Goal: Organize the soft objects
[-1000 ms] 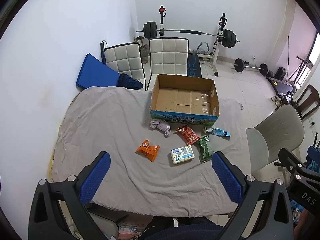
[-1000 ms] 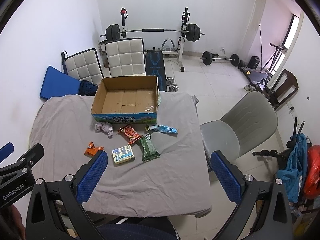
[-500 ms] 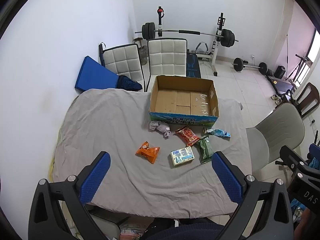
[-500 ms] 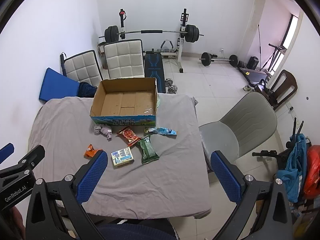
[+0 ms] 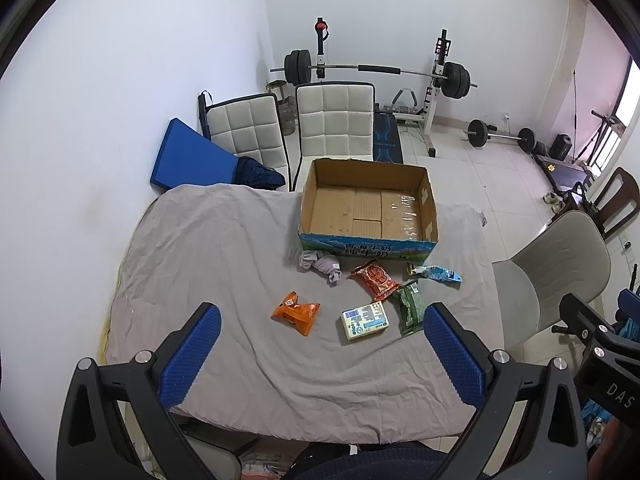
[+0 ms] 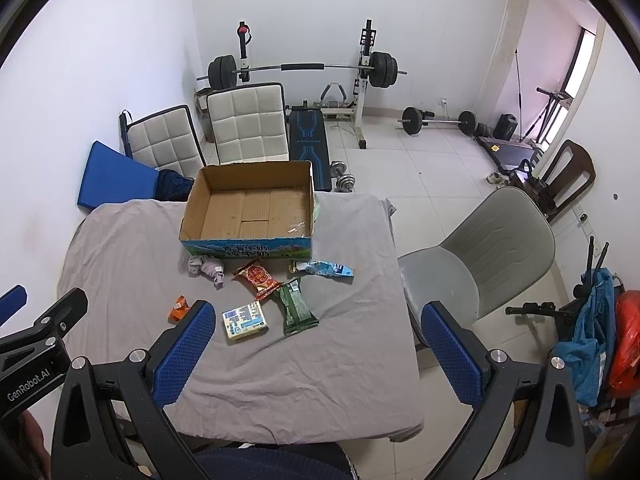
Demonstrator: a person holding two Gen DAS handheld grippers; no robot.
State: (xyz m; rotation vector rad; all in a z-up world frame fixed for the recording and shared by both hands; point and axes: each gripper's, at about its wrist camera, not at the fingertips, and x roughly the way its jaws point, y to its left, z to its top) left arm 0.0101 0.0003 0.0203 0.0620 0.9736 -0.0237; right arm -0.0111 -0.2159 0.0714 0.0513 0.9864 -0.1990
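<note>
An open, empty cardboard box (image 5: 368, 204) stands at the far side of a table under a grey cloth (image 5: 224, 256). In front of it lie grey socks (image 5: 322, 265), a red packet (image 5: 374, 278), a light blue packet (image 5: 438, 273), a green packet (image 5: 410, 306), an orange packet (image 5: 297, 312) and a white-blue pack (image 5: 365, 321). My left gripper (image 5: 320, 354) is open and empty, high above the near edge. My right gripper (image 6: 316, 354) is open and empty too; the box (image 6: 252, 208), socks (image 6: 206, 269) and packets show below it.
A grey chair (image 6: 472, 256) stands right of the table. Two white padded chairs (image 5: 332, 120) and a blue mat (image 5: 188, 160) are behind it. A barbell rack (image 6: 304, 72) and weights lie on the tiled floor beyond.
Both grippers have drifted slightly back and up; the table items sit a little lower in view. Nothing was taken hold of.
</note>
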